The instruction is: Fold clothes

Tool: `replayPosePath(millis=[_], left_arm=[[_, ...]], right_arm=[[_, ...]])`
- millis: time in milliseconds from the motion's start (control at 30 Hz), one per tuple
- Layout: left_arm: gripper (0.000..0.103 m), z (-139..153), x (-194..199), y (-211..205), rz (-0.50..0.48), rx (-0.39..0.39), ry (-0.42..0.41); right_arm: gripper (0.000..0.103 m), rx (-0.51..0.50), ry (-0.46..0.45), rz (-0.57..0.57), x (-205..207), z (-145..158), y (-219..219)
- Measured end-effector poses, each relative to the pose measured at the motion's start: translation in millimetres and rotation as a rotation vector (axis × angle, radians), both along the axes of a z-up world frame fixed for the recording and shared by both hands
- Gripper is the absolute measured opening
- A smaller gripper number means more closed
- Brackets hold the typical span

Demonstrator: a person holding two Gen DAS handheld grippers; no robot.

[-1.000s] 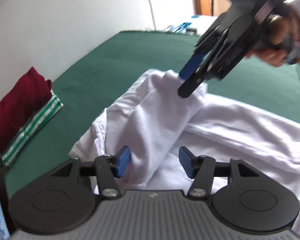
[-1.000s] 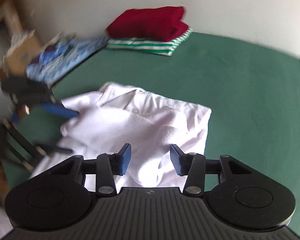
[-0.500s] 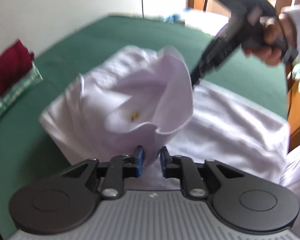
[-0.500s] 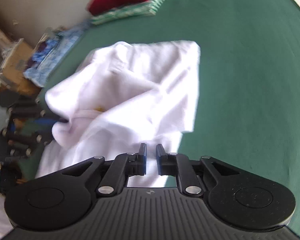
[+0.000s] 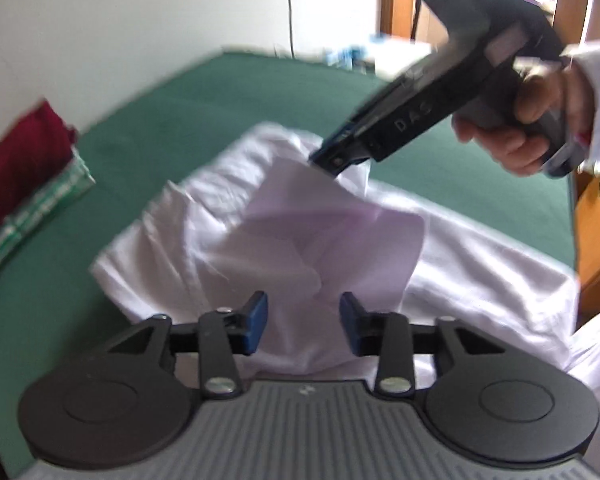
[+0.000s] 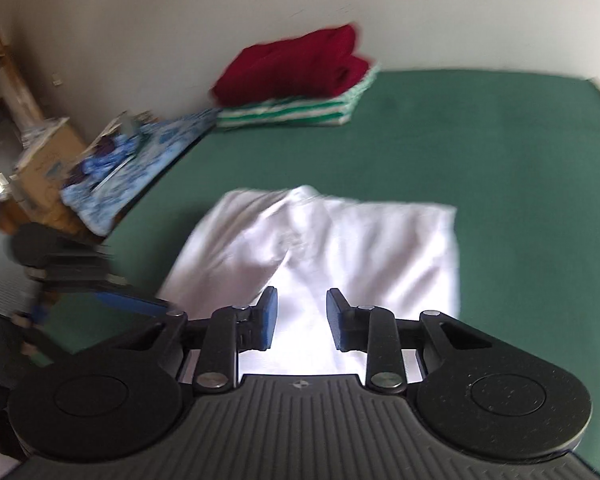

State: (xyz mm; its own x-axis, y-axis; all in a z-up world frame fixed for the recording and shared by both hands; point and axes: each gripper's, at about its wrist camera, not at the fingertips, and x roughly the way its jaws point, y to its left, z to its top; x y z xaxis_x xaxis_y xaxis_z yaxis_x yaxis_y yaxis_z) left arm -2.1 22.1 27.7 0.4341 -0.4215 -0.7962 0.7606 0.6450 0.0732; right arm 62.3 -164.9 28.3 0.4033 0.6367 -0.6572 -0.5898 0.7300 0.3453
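Note:
A white garment lies partly folded on the green table. A fold of it stands raised in the middle. My left gripper is open, with the raised fold lying between and beyond its blue pads. A hand holds my right gripper, whose tip rests at the top of that fold. In the right wrist view my right gripper is open over the white garment. The left gripper's blurred blue fingers are at the garment's left edge.
A folded red garment lies on a folded green-and-white striped one at the table's far edge by the wall. Blue patterned cloth and a cardboard box sit beyond the table's left side. Wooden furniture stands on the right.
Both grippers shut on the white garment and lifted a fold of it half a second ago. Both have now opened, and the fold has dropped lower onto the garment.

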Motion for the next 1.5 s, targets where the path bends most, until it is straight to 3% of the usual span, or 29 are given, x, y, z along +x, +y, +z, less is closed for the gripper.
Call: replayPosePath(millis=[100,167,233,400,533,633,767,867,933,1100,1167,1300,1400,1500], left_arm=[[0.037,-15,-8,-3,-0.033,0.051,0.006],[0.038,-9,-19,2,-0.064,0.045,0.040],[0.040,0,-31,6,-0.096,0.036,0.043],[0.052,22,-25,0,-0.110,-0.017,-0.031],[0.048,-4,0,-24,-0.107,0.014,0.030],[0.048,-19,-6,-28,-0.129,0.050,0.052],[0.065,-18,-37,-22,-0.195,0.065,0.096],[0.061,-11,-47,-19,-0.187,0.058,0.075],[0.061,-6,-40,-15,-0.139,0.019,0.085],[0.062,-18,-42,-11,-0.122,0.045,0.126],[0.060,-8,-47,-8,-0.126,0.028,0.130],[0.065,-2,-36,-16,-0.121,-0.006,0.075],[0.061,-20,-20,-22,-0.082,0.018,0.103],[0.065,-22,-31,-14,-0.085,0.018,0.090]], right_arm=[[0.028,-0.151,0.019,0.176,-11,-9,16],[0.028,-0.223,0.038,0.288,-23,-10,16],[0.028,-0.250,0.018,0.330,-32,0,10],[0.030,-0.144,-0.069,0.192,-18,14,9],[0.028,-0.163,-0.084,0.094,1,-10,24],[0.027,-0.215,-0.091,0.124,-5,-15,17],[0.027,-0.236,-0.094,0.123,-16,-3,3],[0.032,-0.147,-0.063,0.111,-23,1,-5],[0.033,-0.175,-0.026,0.139,-30,-7,-4],[0.032,-0.238,-0.025,0.151,-49,-9,-17],[0.032,-0.210,-0.013,0.117,-51,-4,-20],[0.032,-0.122,0.003,0.081,-47,-5,-8],[0.025,-0.202,-0.012,0.069,-46,-15,-3],[0.029,-0.251,-0.014,0.039,-51,-11,-13]])
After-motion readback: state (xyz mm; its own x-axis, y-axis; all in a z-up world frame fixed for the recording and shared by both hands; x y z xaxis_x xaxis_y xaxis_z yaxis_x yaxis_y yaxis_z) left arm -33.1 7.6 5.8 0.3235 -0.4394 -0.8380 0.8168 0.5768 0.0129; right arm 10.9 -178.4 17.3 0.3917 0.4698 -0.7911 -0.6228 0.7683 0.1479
